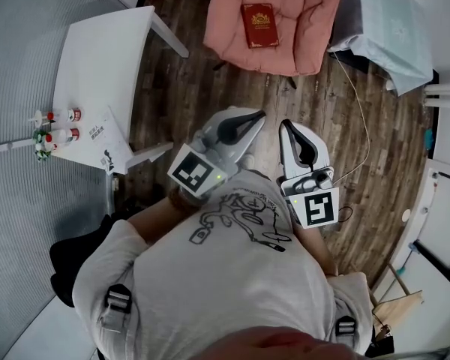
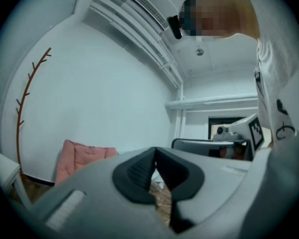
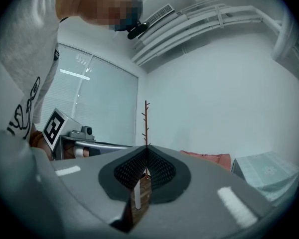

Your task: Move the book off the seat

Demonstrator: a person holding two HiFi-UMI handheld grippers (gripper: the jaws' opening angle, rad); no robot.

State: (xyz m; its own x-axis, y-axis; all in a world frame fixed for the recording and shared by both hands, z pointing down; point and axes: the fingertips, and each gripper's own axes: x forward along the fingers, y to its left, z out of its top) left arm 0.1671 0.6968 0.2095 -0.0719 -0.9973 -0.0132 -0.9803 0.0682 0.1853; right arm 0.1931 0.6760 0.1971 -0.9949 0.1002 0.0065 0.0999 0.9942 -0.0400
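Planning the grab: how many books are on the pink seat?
1. The red book lies flat near the middle of the pink seat cushion; nothing visibly hides another.

I read book [image 1: 260,25] cover as red, smooth, slight sheen, gold stamping. Seat [image 1: 307,28]: pink cloth, padded, tufted, matt. Floor [image 1: 187,88]: dark wood planks, grain showing, low sheen. Tabletop [image 1: 105,51]: white, smooth, matt. My left tongs [image 1: 259,115] and right tongs [image 1: 284,124]: grey moulded plastic, matt; pads [image 3: 130,169] black, ribbed, rubbery. Shirt [image 1: 232,276]: grey knit cloth. Sheet [image 1: 394,28] beside seat: pale cloth, faint print.
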